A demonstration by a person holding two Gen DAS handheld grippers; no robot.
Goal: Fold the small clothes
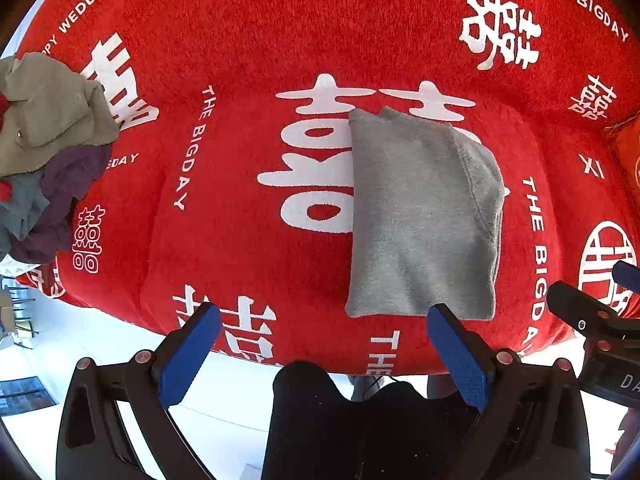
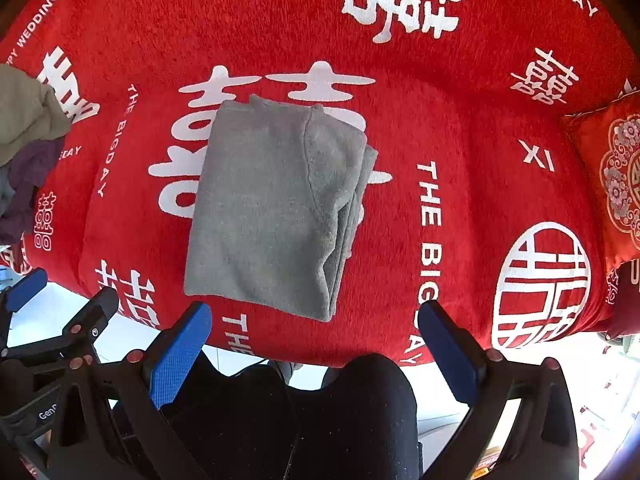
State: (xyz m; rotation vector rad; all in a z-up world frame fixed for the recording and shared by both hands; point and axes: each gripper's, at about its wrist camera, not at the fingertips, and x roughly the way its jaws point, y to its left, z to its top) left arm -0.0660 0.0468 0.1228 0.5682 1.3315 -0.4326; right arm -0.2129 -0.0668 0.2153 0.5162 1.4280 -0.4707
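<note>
Nearby, a heap of unfolded clothes (image 1: 44, 152) sits left of the folded grey garment (image 1: 420, 220).
Both the left gripper (image 1: 324, 338) and right gripper (image 2: 314, 334) gape wide, empty, above the red blanket (image 1: 248, 32); a red cushion (image 2: 612, 176) lies right.

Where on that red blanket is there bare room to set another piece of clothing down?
Bare red blanket lies between the folded grey garment and the patterned cushion on the right, and also beyond the garment. The left edge is crowded by a heap of unfolded clothes.
</note>
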